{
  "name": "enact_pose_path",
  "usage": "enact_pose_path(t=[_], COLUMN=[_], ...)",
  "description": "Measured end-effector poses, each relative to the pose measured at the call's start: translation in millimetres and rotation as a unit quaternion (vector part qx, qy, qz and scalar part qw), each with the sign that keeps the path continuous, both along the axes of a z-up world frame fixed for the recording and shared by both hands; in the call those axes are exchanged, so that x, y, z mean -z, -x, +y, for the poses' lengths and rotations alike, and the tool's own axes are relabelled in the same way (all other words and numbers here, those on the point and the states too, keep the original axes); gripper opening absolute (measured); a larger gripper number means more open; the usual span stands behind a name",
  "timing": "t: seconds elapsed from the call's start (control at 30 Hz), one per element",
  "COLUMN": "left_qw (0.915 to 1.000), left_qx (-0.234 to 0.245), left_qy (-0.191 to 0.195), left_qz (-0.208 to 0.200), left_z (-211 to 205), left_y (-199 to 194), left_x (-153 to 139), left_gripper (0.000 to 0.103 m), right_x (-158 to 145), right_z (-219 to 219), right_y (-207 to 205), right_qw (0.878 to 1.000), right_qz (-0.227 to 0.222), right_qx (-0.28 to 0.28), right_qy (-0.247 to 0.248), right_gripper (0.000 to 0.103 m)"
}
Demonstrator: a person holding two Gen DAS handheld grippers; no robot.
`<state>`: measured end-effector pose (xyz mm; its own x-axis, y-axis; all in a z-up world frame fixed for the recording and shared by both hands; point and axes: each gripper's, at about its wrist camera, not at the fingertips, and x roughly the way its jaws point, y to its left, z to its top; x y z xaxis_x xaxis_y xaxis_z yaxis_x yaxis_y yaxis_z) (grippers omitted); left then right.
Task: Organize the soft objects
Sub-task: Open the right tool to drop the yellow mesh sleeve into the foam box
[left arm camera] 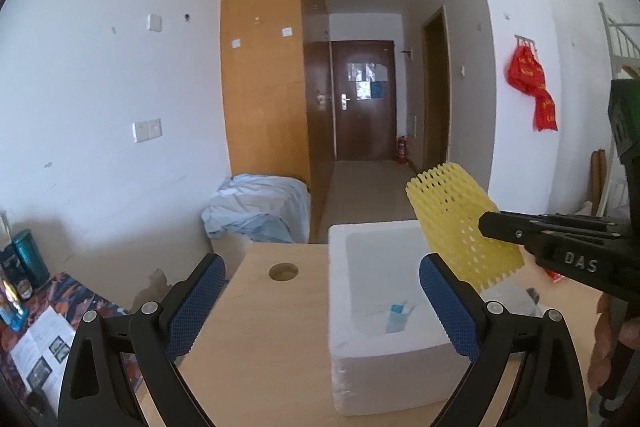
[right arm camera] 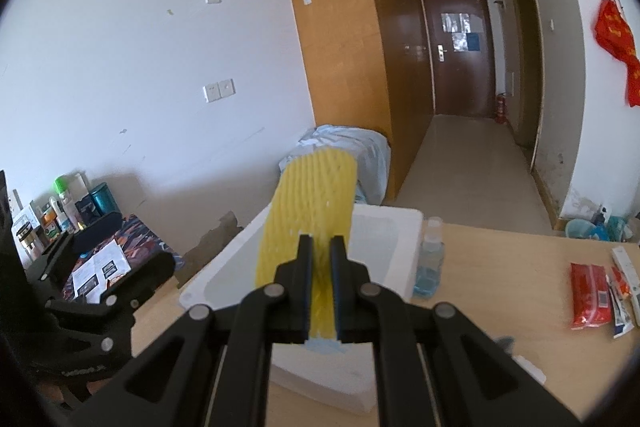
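The right gripper [right arm camera: 321, 247] is clamped tight on a yellow foam net sleeve [right arm camera: 310, 217], pinching its lower end so the rest sticks up and forward. That sleeve hangs over the white foam box [right arm camera: 404, 227] on the tabletop [right arm camera: 500, 267]. The left gripper [left arm camera: 320, 291] stands wide, nothing between its blue pads [left arm camera: 196, 303], flanking the near left part of the box. A small blue bottle [right arm camera: 429, 263] stands just beside the box; red packets [right arm camera: 590, 301] lie well apart.

both wrist views overlook the foam box [left arm camera: 360, 307].
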<state>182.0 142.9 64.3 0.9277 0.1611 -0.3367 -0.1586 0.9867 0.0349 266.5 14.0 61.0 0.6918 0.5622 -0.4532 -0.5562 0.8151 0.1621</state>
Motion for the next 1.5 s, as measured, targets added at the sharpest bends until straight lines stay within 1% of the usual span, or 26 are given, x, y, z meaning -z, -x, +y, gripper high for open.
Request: enact_pose_path(t=[0.2,0.33,0.37,0.4,0.43,0.47,0.5,0.63,0.7,1.07,1.33,1.5], left_qw=[0.9999,0.9999,0.9999,0.9998,0.9998,0.9998,0.9998,0.9998,0.9998,0.9999,0.9998,0.9996], left_qx=[-0.009,-0.012,-0.012,-0.013,-0.014,-0.014,-0.014,-0.013,-0.013,-0.004,0.011,0.02], left_qy=[0.005,0.01,0.011,0.012,0.012,0.012,0.013,0.012,0.012,0.015,0.01,0.011], left_qz=[0.003,0.001,0.0,0.0,-0.001,-0.001,-0.002,-0.002,-0.004,-0.004,-0.01,-0.018], left_z=[11,14,16,17,17,18,17,15,14,3,-15,-27], left_y=[3,5,5,6,6,7,7,7,8,19,30,40], left_x=[3,3,3,3,3,3,3,2,1,-2,-12,-18], left_gripper=[0.098,0.098,0.098,0.098,0.098,0.098,0.098,0.098,0.098,0.098,0.098,0.101], right_x=[6,9,10,12,12,12,11,6,6,-4,-12,-19], right_z=[16,19,20,19,19,19,19,16,17,4,-23,-43], right_y=[-14,-17,-17,-17,-17,-16,-15,-12,-12,-2,16,30], right_qw=[1.0,1.0,1.0,1.0,1.0,1.0,1.0,1.0,1.0,1.0,0.999,0.998], right_qz=[0.008,0.011,0.014,0.018,0.02,0.019,0.015,0.008,0.008,-0.002,-0.01,-0.02], right_qx=[-0.005,-0.004,-0.006,-0.008,-0.005,-0.003,-0.001,0.002,0.006,0.022,0.041,0.059], right_qy=[0.004,0.004,0.005,0.006,0.007,0.009,0.009,0.004,0.007,0.003,-0.014,-0.022], right_gripper=[0.011,0.013,0.019,0.037,0.049,0.074,0.087,0.09,0.099,0.101,0.101,0.103])
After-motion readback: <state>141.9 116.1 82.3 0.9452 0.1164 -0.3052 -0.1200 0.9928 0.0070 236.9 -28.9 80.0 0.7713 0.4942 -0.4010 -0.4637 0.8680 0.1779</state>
